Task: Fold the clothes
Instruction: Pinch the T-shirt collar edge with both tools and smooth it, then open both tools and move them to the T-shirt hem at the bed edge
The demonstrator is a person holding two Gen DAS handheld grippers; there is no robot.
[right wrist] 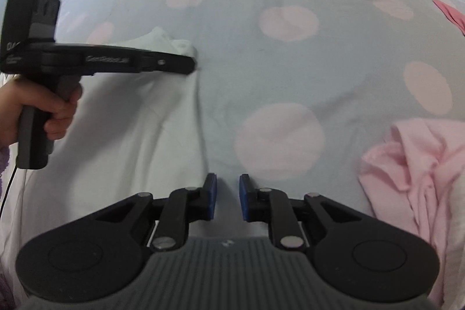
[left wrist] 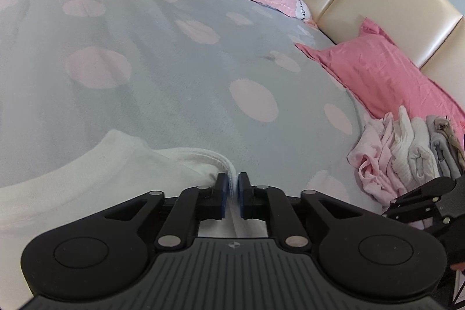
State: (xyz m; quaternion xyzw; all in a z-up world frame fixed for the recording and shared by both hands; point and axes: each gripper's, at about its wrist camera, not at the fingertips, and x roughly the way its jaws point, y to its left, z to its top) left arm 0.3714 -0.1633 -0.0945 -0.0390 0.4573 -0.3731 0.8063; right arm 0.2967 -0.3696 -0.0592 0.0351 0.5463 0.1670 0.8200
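Both tongs slack: L tongs (left wrist: 231, 188) astride white garment (left wrist: 87, 179) hem, R tongs (right wrist: 228, 193) empty at 6 o'clock, prob. releasing fold onto bed (left wrist: 174, 63).

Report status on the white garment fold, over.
Left gripper open, hem between pads. Right gripper open, empty. White garment flat on bedspread. Pink clothes alongside, clear.

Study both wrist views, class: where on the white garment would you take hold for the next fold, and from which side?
Probably the thick hemmed edge of the white garment, where it stands up as a ridge between the left gripper pads. Come from the bare blanket side, fingers straddling the hem: elsewhere the cloth lies flat, offering no raised part to pinch.
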